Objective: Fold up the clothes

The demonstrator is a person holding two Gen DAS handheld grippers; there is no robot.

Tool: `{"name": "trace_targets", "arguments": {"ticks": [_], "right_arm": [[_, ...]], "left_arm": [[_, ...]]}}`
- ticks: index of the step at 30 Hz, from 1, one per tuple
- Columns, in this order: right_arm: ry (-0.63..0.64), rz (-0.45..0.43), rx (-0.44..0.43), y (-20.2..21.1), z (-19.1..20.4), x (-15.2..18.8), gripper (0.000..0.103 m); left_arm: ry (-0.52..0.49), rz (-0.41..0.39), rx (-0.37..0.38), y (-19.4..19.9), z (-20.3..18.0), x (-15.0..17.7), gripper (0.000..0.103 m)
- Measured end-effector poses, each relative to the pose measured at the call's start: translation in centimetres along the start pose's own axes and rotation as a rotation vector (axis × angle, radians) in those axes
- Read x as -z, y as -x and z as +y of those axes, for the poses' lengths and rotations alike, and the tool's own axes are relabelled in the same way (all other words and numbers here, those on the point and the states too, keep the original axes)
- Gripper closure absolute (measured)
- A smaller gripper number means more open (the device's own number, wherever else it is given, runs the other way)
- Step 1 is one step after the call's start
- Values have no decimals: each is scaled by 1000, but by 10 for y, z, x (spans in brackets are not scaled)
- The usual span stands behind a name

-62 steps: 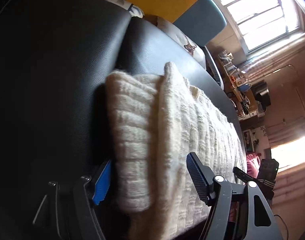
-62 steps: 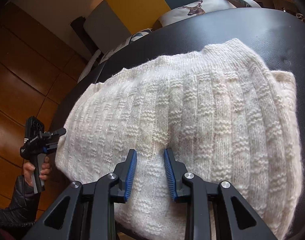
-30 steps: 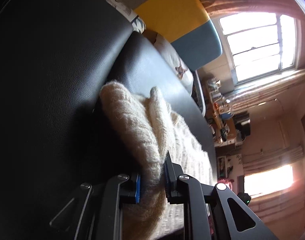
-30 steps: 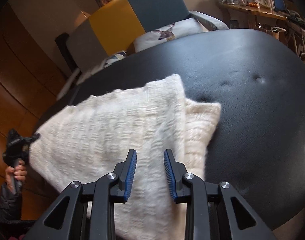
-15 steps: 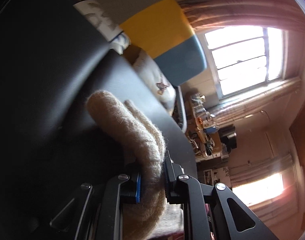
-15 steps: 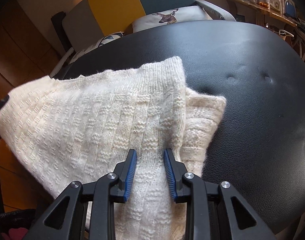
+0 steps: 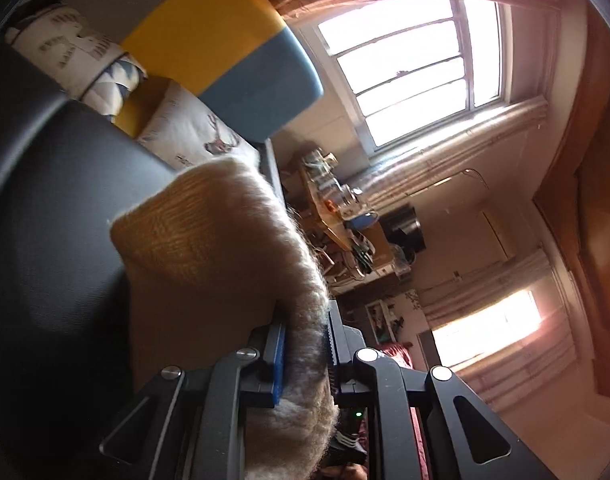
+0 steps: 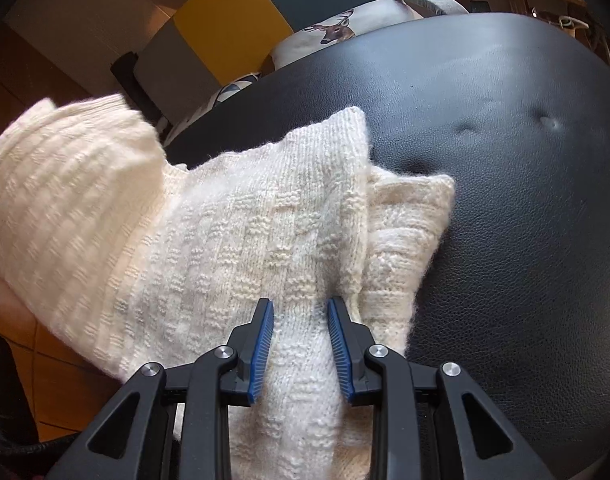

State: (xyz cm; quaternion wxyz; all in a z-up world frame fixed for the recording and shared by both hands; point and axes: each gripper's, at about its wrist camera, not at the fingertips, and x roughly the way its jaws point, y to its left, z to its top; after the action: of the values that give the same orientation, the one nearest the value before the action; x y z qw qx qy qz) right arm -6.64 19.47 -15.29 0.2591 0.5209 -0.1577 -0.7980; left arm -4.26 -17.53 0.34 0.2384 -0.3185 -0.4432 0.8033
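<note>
A cream knitted sweater (image 8: 245,232) lies partly folded on a black leather surface (image 8: 505,200). My right gripper (image 8: 300,308) is shut on a raised ridge of its near edge, blue pads pressing the knit from both sides. The sweater's left part (image 8: 65,184) is lifted off the surface and hangs in the air. In the left wrist view my left gripper (image 7: 305,320) is shut on a thick fold of the sweater (image 7: 209,248), held above the black surface (image 7: 45,200). The sweater hides the left gripper from the right wrist view.
Behind the black surface stands a chair with a grey, yellow and blue back (image 8: 233,28) and a deer-print cushion (image 8: 337,30). Wooden floor (image 8: 45,360) shows at the left. A bright window (image 7: 405,72) and a cluttered shelf (image 7: 337,216) lie beyond.
My left gripper has risen with its fold, lifting the sweater's left part off the surface and over toward the middle. The right gripper has kept its grip and place.
</note>
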Motion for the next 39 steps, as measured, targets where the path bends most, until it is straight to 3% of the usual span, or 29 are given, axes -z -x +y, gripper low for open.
{"name": "trace_targets", "arguments": {"ticks": [3,6,9,12,15,18,19,20,22,25,27,29,32,36,39], "right_arm": [[-7,-4,-26,-2,0,-1,75],[-11,-12,-41,-2,-1,0,75],[-17,-16,-52,-2,-2,1,75],[-8,-10,-52,-3,0,0,75],[-14,-14,-58,-2,0,0,75],[-49,-12,-95,1,-9,-2,75],[-67,-8,-115,2,-13,-4,75],[-92,-2,-138,4,-17,-5,75],[-138,7,-177,5,-26,-6,75],[-155,8,-193,3,-29,-7,75],[-143,7,-179,3,-27,-7,75],[-125,4,-160,3,-22,-7,75],[-112,-3,-148,3,-20,-6,75],[-118,-6,-163,2,-24,-5,75],[-122,-15,-178,4,-28,-3,75]], "left_arm": [[-34,42,77,-24,-24,6,96],[-120,96,54,-54,-54,13,96],[-141,131,59,-72,-65,16,96],[-196,152,-46,-71,-63,18,96],[-321,259,-194,-75,-60,31,96],[-471,366,-309,-80,-53,61,70],[-506,404,-331,-82,-50,70,54],[-522,437,-352,-83,-46,79,45],[-485,466,-380,-82,-29,86,44],[-430,443,-359,-71,-13,93,43],[-551,398,-368,-62,-23,109,40],[-695,367,-423,-60,-34,128,32],[-825,398,-464,-71,-38,147,32],[-900,438,-499,-95,-40,149,28],[-874,479,-466,-109,-45,138,27]]}}
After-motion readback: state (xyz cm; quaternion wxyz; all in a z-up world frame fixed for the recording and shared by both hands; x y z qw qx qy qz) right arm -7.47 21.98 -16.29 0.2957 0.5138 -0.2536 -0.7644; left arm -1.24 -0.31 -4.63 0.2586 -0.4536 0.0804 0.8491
